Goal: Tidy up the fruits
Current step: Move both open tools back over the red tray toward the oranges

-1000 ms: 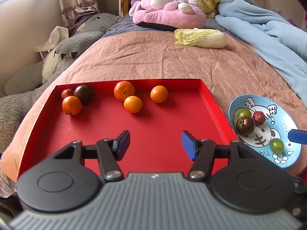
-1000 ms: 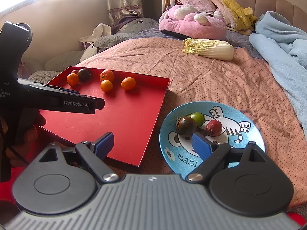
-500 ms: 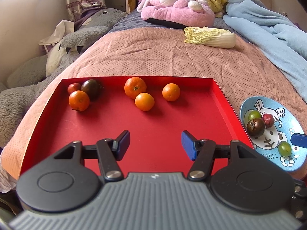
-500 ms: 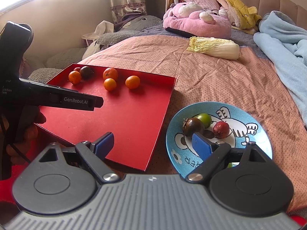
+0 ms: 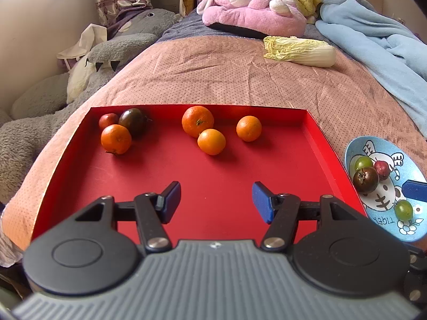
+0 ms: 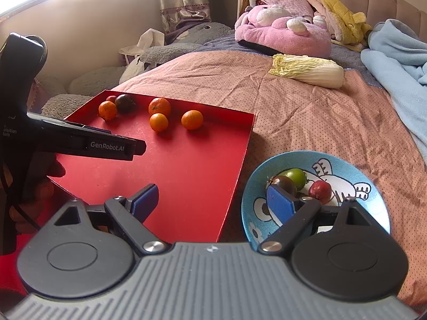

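A red tray (image 5: 186, 181) lies on the bed. At its far end sit several oranges (image 5: 211, 141), a dark tomato (image 5: 133, 121) and a small red fruit (image 5: 107, 120). A blue cartoon plate (image 5: 411, 160) to the tray's right holds a dark tomato (image 5: 365, 179), a green tomato (image 5: 363, 163), a small red fruit (image 5: 382, 167) and a green grape (image 5: 403, 210). My left gripper (image 5: 216, 202) is open and empty over the tray's near half. My right gripper (image 6: 210, 200) is open and empty, straddling the tray's right edge (image 6: 234, 186) and the plate (image 6: 373, 186).
A napa cabbage (image 5: 299, 51) lies further up the pink bedspread. A pink plush (image 5: 253, 16), a grey plush (image 5: 117, 50) at left and a blue blanket (image 5: 379, 45) at right border the bed. The left gripper's body (image 6: 80, 144) shows in the right wrist view.
Both grippers have drawn back toward the near end of the bed; tray and plate sit lower and nearer in both views. Fruits have not moved. Both grippers stay open.
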`<action>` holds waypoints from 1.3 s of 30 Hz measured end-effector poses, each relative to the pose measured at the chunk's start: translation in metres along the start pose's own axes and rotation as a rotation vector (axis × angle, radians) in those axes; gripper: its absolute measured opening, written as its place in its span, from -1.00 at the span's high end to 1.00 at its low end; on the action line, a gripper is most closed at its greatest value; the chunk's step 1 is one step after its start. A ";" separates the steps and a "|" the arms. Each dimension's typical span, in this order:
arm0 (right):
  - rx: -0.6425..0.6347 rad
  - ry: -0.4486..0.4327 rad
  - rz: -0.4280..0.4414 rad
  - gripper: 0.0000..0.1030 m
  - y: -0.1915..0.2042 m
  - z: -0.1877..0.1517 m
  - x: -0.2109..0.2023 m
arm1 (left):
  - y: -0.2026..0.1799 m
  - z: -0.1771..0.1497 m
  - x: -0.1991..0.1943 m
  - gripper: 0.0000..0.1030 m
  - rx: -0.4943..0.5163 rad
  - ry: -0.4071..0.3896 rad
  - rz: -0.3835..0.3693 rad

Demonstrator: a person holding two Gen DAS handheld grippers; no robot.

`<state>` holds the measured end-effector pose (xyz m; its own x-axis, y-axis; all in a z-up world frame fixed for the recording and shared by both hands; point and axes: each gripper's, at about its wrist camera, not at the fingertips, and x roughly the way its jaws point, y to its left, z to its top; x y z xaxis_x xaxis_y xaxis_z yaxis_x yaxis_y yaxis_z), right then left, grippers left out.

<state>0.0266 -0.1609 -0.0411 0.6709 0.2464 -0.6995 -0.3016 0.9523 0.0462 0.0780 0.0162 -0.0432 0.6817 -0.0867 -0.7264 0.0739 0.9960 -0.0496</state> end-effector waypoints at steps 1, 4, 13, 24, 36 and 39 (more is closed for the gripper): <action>-0.004 -0.001 0.004 -0.77 0.001 0.002 0.003 | 0.001 0.000 0.001 -0.20 -0.002 0.001 0.001; -0.014 -0.001 0.017 -0.77 0.006 0.006 0.010 | 0.006 0.000 0.004 -0.20 -0.010 0.004 0.007; -0.037 0.003 0.040 -0.77 0.016 0.016 0.028 | 0.017 0.001 0.011 -0.20 -0.029 0.016 0.020; -0.048 0.013 0.048 -0.77 0.019 0.020 0.040 | 0.026 0.000 0.017 -0.20 -0.041 0.028 0.024; -0.076 0.017 0.057 -0.77 0.027 0.035 0.064 | 0.040 0.000 0.025 -0.20 -0.063 0.040 0.035; -0.084 0.018 0.057 -0.77 0.028 0.042 0.074 | 0.045 -0.001 0.025 -0.20 -0.068 0.041 0.038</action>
<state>0.0961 -0.1087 -0.0618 0.6393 0.2954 -0.7100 -0.3947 0.9184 0.0268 0.0982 0.0587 -0.0643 0.6523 -0.0496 -0.7563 -0.0016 0.9978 -0.0668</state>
